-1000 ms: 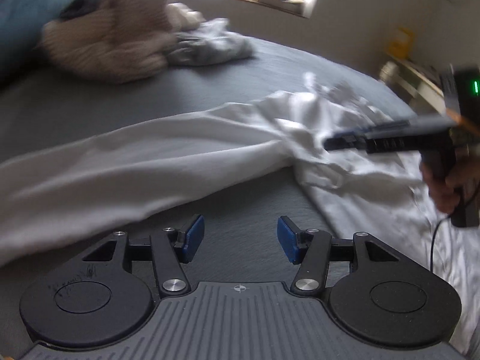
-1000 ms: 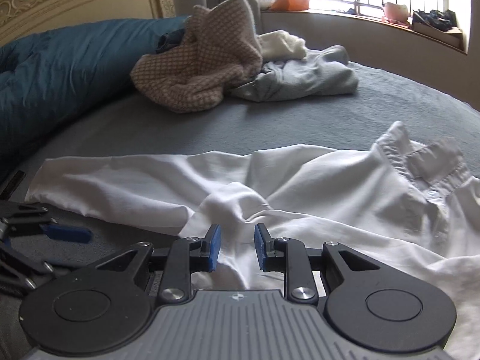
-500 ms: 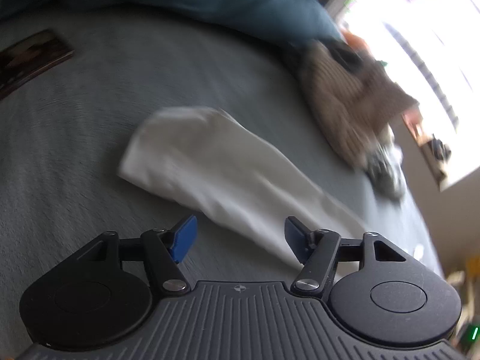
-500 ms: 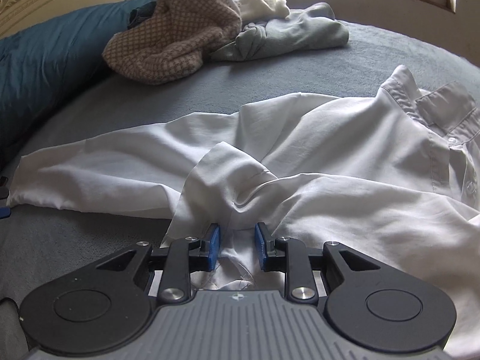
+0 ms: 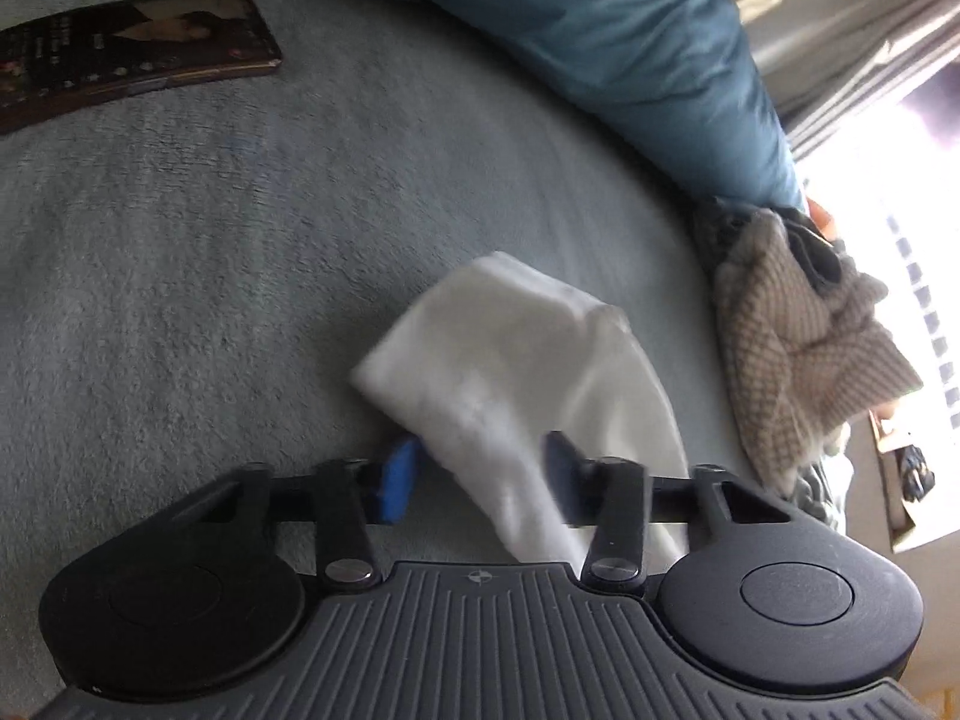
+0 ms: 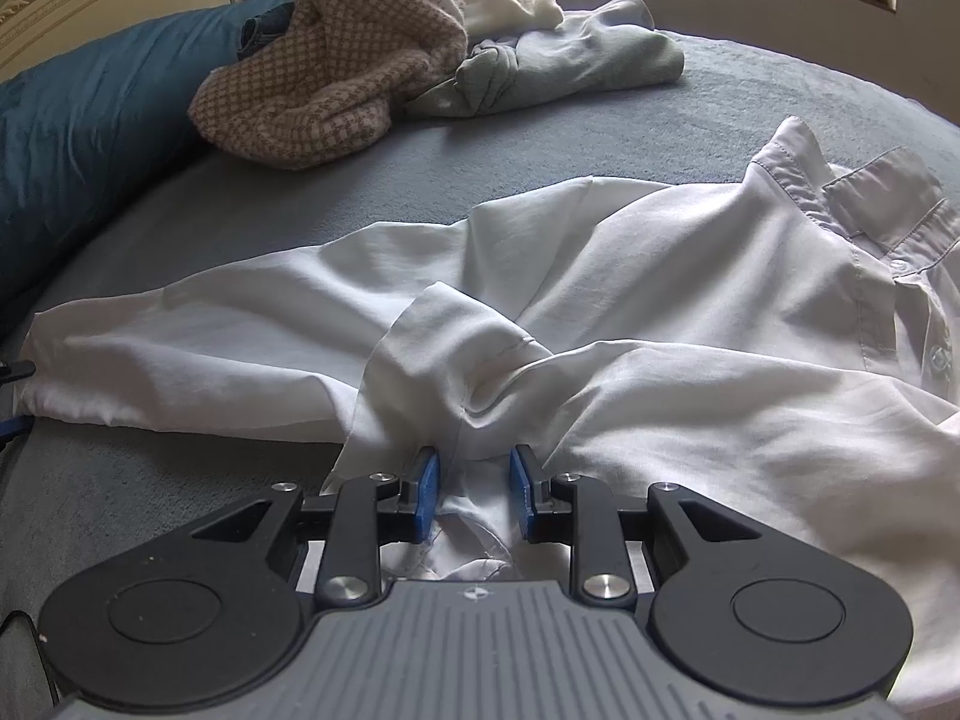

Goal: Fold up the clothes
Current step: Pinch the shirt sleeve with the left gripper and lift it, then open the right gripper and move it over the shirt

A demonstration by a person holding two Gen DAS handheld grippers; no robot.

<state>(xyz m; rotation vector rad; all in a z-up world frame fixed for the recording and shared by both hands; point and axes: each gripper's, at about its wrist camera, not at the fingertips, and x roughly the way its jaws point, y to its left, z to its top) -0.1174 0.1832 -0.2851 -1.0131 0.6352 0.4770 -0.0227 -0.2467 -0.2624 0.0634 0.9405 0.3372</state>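
A white collared shirt (image 6: 690, 300) lies spread on the grey bed cover (image 6: 750, 96), its collar (image 6: 840, 192) at the right and one long sleeve stretched out to the left. My right gripper (image 6: 474, 492) points down at a raised fold in the shirt's middle. Cloth sits between its blue pads (image 6: 427, 480), which stand apart and do not pinch it. In the left wrist view the sleeve's end (image 5: 510, 360) runs between the pads of my left gripper (image 5: 480, 477). Those jaws are closing, with a gap still showing around the cloth.
A blue duvet (image 5: 600, 60) lies along the headboard (image 6: 90, 0). A checked knit garment (image 6: 336, 78) and a grey-green garment (image 6: 570, 66) are heaped at the far side. A dark flat booklet (image 5: 132, 54) rests on the cover beyond the sleeve's end.
My left gripper swung over to the sleeve's end, rolled, and its jaws narrowed around the cloth. My right gripper sank onto the shirt, so a fold now sits between its pads.
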